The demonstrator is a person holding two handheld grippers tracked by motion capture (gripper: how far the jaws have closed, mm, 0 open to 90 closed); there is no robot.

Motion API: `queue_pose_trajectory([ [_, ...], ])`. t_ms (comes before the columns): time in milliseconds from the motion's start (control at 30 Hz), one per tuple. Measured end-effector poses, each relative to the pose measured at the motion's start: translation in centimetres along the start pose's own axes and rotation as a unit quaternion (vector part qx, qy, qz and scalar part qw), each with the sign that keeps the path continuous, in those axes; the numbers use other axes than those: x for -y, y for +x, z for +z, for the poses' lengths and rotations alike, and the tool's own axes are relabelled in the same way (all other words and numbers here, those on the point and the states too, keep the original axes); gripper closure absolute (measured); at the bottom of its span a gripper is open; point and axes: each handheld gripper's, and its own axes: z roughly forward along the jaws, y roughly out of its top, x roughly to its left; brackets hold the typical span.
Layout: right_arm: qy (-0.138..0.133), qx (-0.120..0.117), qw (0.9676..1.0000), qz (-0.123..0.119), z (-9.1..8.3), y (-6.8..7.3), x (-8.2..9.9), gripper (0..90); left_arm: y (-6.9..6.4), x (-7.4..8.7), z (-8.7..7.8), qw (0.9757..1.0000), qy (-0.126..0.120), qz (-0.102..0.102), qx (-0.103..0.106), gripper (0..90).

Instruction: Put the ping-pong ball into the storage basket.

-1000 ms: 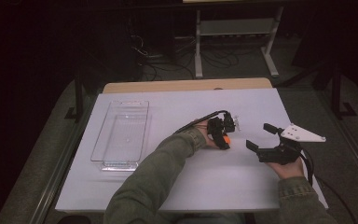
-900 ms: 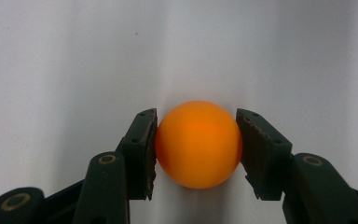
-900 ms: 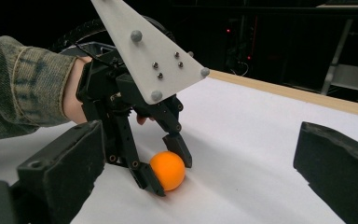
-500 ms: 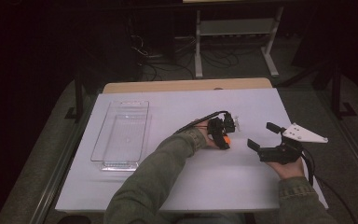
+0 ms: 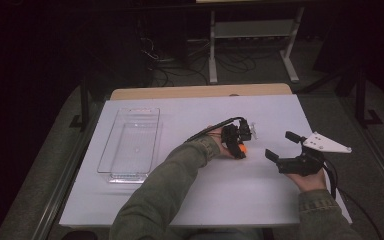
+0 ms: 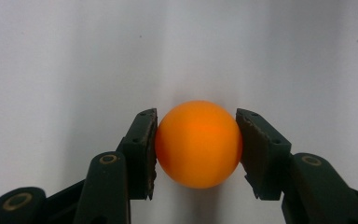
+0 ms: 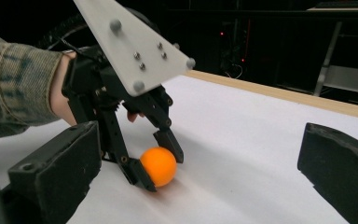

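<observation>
The left tool [image 6: 196, 154] is clamped on the orange ball [image 6: 198, 143] low on the white tabletop [image 5: 190, 120], ready to lift it, while the right tool [image 5: 282, 145] waits nearby with jaws apart, leaving room.

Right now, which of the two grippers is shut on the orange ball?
The left gripper: its pads press both sides of the orange ball. The right gripper stands open, empty, off to the side.
</observation>
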Motion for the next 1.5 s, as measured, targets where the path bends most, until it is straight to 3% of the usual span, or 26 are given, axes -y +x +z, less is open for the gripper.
queue_pose_trajectory([
  [300,0.0,-0.001,1.0,0.002,-0.1,0.0,0.1,0.0,-0.5,-0.2,-1.7,0.9999,-0.006,0.009,-0.007,50.8],
  [800,0.004,-0.003,1.0,0.003,0.0,0.0,0.1,0.0,-0.6,0.1,-4.6,0.9995,-0.022,0.004,-0.025,50.8],
  [1500,0.007,-0.005,0.9999,0.005,0.1,0.0,0.2,0.0,-1.3,0.8,-8.3,0.9988,-0.024,0.008,-0.043,50.9],
])
